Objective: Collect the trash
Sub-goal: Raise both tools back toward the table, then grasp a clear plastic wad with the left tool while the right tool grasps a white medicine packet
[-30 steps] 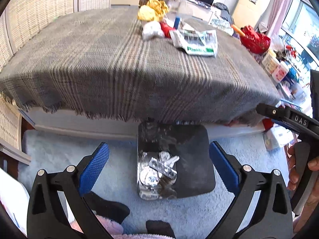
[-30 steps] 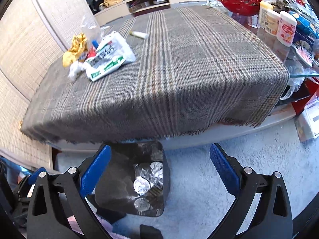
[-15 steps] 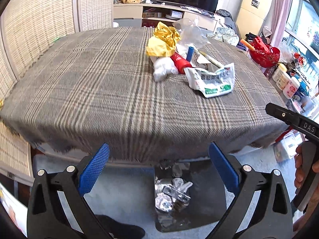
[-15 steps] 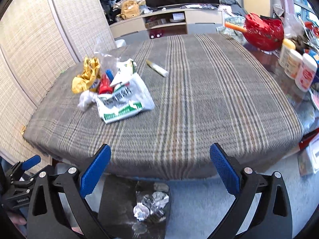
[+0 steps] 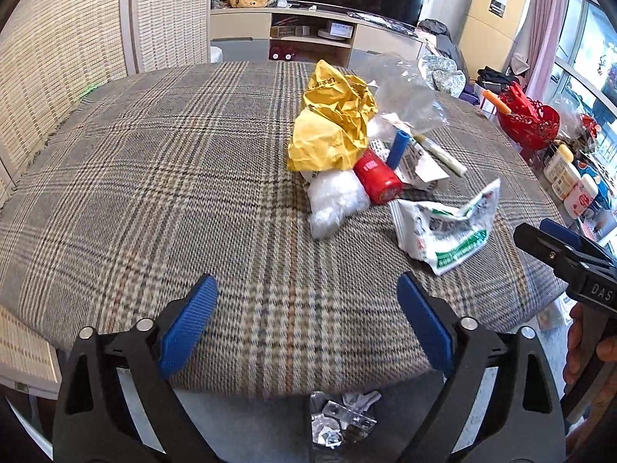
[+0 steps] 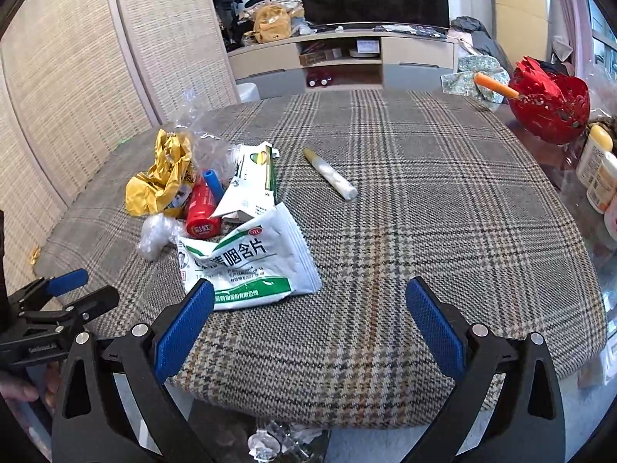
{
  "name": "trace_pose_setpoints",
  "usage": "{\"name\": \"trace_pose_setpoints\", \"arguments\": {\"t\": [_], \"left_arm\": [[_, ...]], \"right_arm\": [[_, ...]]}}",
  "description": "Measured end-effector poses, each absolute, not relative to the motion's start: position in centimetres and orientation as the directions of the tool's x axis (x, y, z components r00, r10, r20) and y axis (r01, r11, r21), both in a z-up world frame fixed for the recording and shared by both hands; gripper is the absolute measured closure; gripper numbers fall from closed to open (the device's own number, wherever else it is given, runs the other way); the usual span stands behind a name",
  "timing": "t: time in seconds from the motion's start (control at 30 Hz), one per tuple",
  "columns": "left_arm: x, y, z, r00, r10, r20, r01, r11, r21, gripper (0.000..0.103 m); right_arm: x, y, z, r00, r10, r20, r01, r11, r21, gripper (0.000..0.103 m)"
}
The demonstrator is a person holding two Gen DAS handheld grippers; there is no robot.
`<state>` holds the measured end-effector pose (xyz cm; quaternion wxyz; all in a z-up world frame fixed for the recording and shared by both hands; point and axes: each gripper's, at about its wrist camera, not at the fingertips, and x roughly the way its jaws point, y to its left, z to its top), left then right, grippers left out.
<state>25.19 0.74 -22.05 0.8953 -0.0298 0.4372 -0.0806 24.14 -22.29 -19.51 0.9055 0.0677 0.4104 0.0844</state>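
A heap of trash lies on the plaid-covered table (image 5: 154,193): a crumpled yellow wrapper (image 5: 331,123), a clear plastic bag (image 5: 405,96), a white plastic wad (image 5: 335,196), a red bottle (image 5: 378,181), a blue tube (image 5: 397,146), a white-green medicine pouch (image 5: 451,231) and a white stick (image 6: 331,173). My left gripper (image 5: 304,328) is open and empty over the table's near edge. My right gripper (image 6: 308,332) is open and empty, its left finger near the pouch (image 6: 246,262). A black bin with foil trash (image 5: 343,420) stands on the floor below the table edge.
A red basket (image 6: 547,104) and several bottles (image 6: 597,169) stand at the table's right end. A woven screen (image 6: 77,77) is on the left. A TV cabinet (image 6: 347,58) stands behind the table.
Both grippers have risen from floor level by the bin to above the table's near edge and moved toward the trash heap. Both stayed open and empty.
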Motion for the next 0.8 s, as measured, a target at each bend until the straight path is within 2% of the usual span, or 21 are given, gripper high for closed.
{"name": "trace_pose_setpoints", "arguments": {"t": [0.13, 0.4, 0.47, 0.5, 0.6, 0.67, 0.73, 0.8], "left_arm": [[26.7, 0.8, -22.7, 0.595, -0.171, -0.785, 0.126, 0.985, -0.119, 0.022], [29.2, 0.6, -24.0, 0.585, -0.191, -0.788, 0.149, 0.981, -0.127, 0.023], [29.8, 0.4, -24.1, 0.587, -0.189, -0.787, 0.158, 0.980, -0.118, 0.026], [30.1, 0.2, -24.2, 0.585, -0.191, -0.788, 0.166, 0.980, -0.114, 0.031], [30.8, -0.1, -24.4, 0.578, -0.197, -0.792, 0.186, 0.977, -0.107, 0.045], [31.1, -0.1, -24.3, 0.576, -0.206, -0.791, 0.197, 0.974, -0.110, 0.056], [31.1, -0.1, -24.3, 0.571, -0.210, -0.793, 0.202, 0.973, -0.112, 0.073], [31.0, -0.1, -24.2, 0.569, -0.206, -0.796, 0.208, 0.973, -0.103, 0.083]], "right_arm": [[25.4, -21.7, -19.9, 0.649, 0.221, -0.728, -0.111, 0.974, 0.196, 0.004], [26.9, -20.9, -20.8, 0.637, 0.235, -0.734, -0.125, 0.971, 0.203, 0.004], [27.1, -20.8, -21.0, 0.636, 0.237, -0.734, -0.127, 0.971, 0.203, 0.004], [27.3, -20.6, -21.1, 0.636, 0.234, -0.735, -0.127, 0.972, 0.200, 0.005], [27.4, -20.2, -21.7, 0.616, 0.243, -0.749, -0.138, 0.970, 0.201, 0.016], [27.5, -19.8, -22.2, 0.593, 0.243, -0.767, -0.142, 0.970, 0.197, 0.030], [27.5, -19.5, -22.4, 0.583, 0.240, -0.776, -0.144, 0.971, 0.193, 0.051], [27.3, -19.2, -22.3, 0.584, 0.240, -0.775, -0.152, 0.971, 0.185, 0.063]]}}
